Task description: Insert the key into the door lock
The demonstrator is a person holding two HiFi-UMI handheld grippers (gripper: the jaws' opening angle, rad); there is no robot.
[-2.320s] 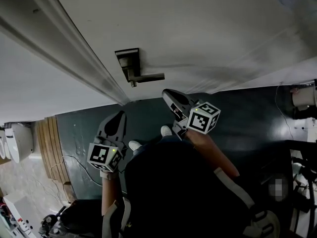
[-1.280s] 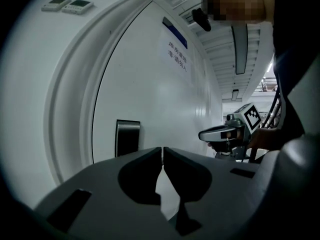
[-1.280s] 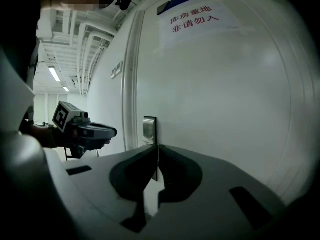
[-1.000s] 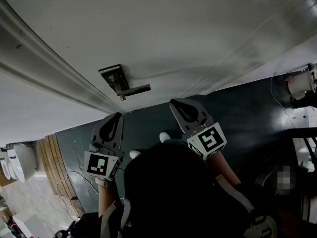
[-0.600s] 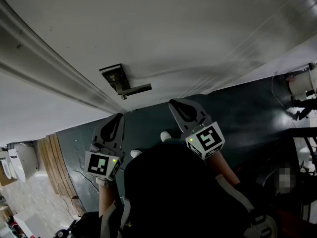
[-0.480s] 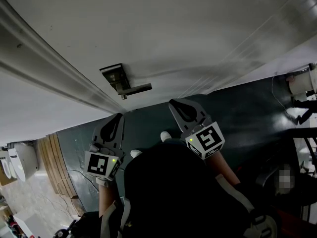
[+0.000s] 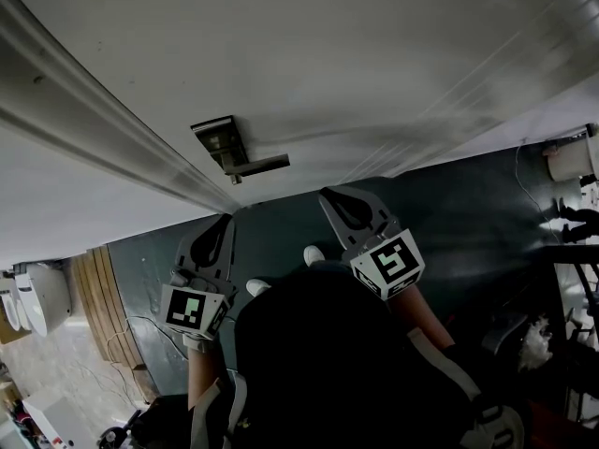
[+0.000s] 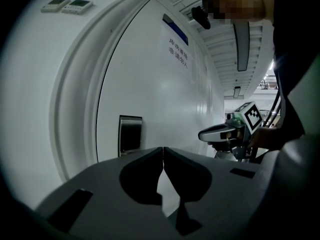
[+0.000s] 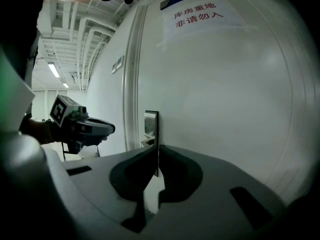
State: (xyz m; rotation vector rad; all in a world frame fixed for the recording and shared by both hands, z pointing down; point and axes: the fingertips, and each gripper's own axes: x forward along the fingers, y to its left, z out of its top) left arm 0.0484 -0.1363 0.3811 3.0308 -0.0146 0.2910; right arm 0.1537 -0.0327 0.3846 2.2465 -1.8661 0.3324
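Note:
The lock plate (image 7: pixel 217 138) with its lever handle (image 7: pixel 262 165) sits on the white door (image 7: pixel 374 73). Both grippers hang below it, off the door. My left gripper (image 7: pixel 225 221) is shut and empty, with the lock plate (image 8: pixel 130 134) ahead of its tips (image 8: pixel 163 149). My right gripper (image 7: pixel 328 195) is nearer the handle and is shut. In the right gripper view a thin dark strip, the key (image 9: pixel 157 165) seen edge-on, stands between the closed jaws (image 9: pixel 157 147), in line with the lock plate (image 9: pixel 151 124). The keyhole itself does not show.
A ribbed door frame (image 7: pixel 103 129) runs left of the lock. Dark floor (image 7: pixel 459 204) lies below the door, with wooden slats (image 7: pixel 98 279) and white fixtures (image 7: pixel 42 297) at the left. A red-print sign (image 9: pixel 197 14) hangs high on the door. My white shoe tips (image 7: pixel 314 253) stand near the door.
Compared with 2.3 s ago the lock sits further up and left, and the right gripper is farther below the handle. Over the last second both grippers hardly move.

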